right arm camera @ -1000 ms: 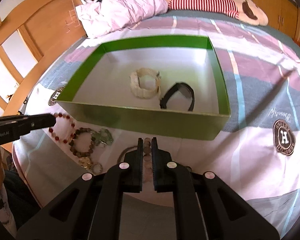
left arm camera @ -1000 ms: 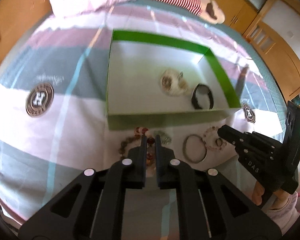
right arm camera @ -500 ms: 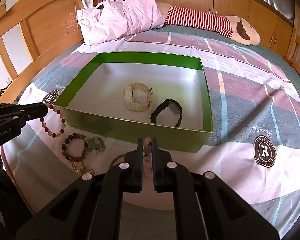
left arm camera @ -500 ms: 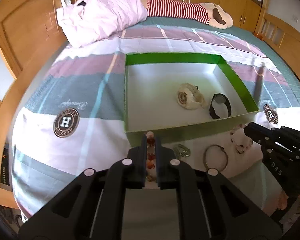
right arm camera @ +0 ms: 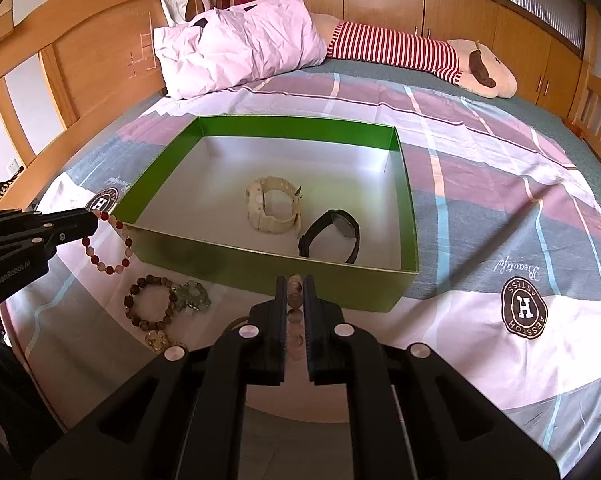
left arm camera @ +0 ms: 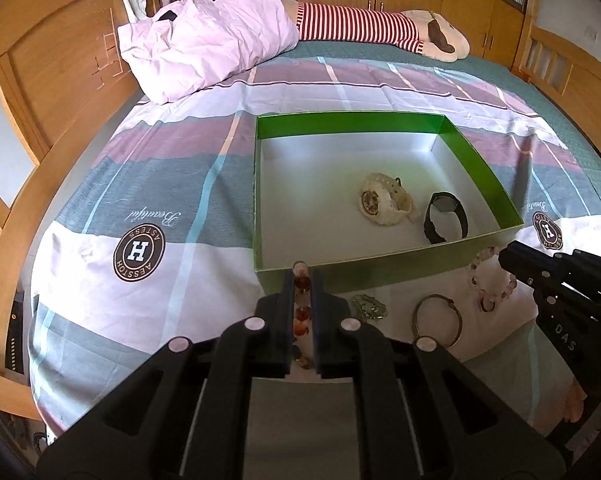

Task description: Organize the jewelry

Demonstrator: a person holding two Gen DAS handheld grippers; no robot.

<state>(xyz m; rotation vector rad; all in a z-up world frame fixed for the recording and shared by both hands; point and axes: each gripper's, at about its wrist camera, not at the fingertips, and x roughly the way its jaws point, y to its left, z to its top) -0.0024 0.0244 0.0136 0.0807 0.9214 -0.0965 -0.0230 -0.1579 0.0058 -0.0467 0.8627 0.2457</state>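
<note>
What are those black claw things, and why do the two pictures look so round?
They are grabbing tools, one in each of a person's hands. Each tool has a wide-eyed camera looking along its fingers, which bends the picture round. The left gripper pinches a red bead bracelet. The right gripper pinches a pink bead bracelet. On the bed sits a green box holding a cream watch and a black watch. More bracelets lie in front of it.

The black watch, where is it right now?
In both views the black watch lies inside the green box, near its front wall, just right of the cream watch.
</note>
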